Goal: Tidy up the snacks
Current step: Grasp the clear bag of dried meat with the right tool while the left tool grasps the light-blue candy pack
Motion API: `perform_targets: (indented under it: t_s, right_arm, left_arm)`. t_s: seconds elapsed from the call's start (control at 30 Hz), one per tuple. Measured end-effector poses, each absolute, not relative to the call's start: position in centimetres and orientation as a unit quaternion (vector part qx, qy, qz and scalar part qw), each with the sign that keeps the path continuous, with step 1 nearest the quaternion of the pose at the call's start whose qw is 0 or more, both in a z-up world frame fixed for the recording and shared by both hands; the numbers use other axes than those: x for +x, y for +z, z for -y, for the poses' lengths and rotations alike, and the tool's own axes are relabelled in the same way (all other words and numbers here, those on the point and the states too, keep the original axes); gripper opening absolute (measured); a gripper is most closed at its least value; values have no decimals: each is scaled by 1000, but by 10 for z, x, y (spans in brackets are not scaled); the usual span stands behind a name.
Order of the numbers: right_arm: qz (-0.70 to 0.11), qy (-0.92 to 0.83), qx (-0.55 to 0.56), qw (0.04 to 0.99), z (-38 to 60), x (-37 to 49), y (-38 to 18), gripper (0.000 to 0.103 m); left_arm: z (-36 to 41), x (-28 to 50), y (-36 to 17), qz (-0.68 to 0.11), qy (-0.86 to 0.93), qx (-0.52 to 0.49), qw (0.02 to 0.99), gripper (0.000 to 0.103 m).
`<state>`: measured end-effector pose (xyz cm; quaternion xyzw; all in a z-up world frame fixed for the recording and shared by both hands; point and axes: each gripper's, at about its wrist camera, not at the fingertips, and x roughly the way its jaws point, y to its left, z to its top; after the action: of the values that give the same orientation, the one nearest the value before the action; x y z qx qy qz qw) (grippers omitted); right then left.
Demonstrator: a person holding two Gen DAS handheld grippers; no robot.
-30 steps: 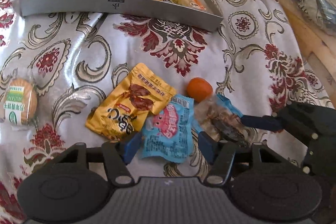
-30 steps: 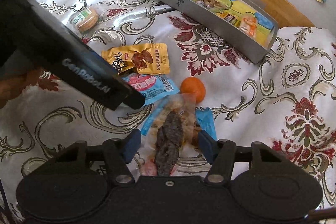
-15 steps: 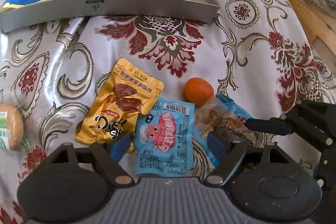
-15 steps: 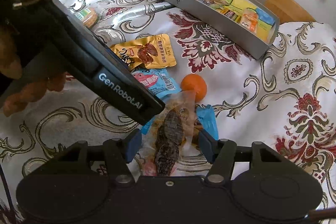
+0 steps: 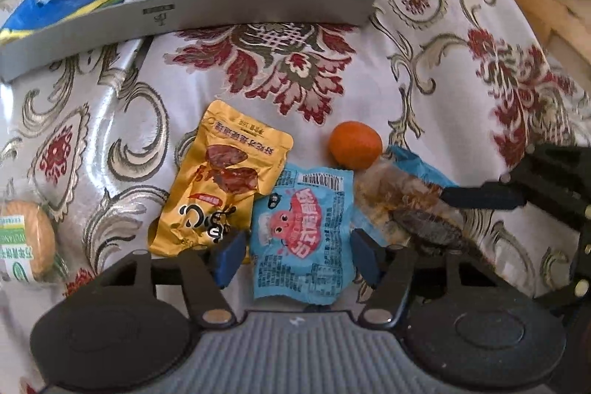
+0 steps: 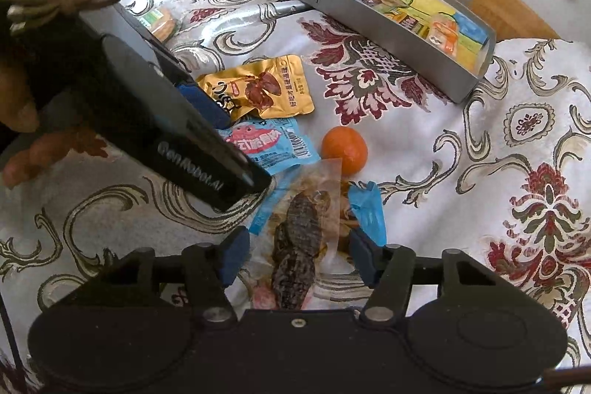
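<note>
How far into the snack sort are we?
Partly done: the grey tray already holds several packets. In hand: nothing gripped yet; the left gripper is open around the blue packet, the right gripper open around the clear packet. Left on the cloth: those two, the gold packet, the orange and the biscuit.

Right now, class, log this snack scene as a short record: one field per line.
surface: patterned cloth
tray: grey tray, snacks already inside
loose snacks: yellow packet, blue packet, clear packet, orange, biscuit
left gripper: open, around blue packet
right gripper: open, around clear packet
</note>
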<state>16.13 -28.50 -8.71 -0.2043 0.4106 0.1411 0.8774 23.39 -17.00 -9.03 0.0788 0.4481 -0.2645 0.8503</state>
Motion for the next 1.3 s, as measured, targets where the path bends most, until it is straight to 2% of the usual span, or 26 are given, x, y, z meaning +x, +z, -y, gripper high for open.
perform_targets:
  t_s: [0.17, 0.33, 0.7, 1.3]
  right_arm:
    - [-409, 136, -212, 877, 286, 161, -88, 52]
    - [-402, 137, -239, 873, 278, 158, -90, 49]
    - [-384, 135, -279, 870, 269, 152, -93, 48]
    - [-338, 132, -312, 878, 261, 140, -86, 48]
  left_arm:
    - [173, 230, -90, -444, -259, 89, 853, 62]
    - [173, 228, -90, -440, -255, 90, 856, 59]
    - [158, 220, -86, -451, -241, 64, 857, 55]
    - [147, 214, -76, -480, -214, 22, 851, 54]
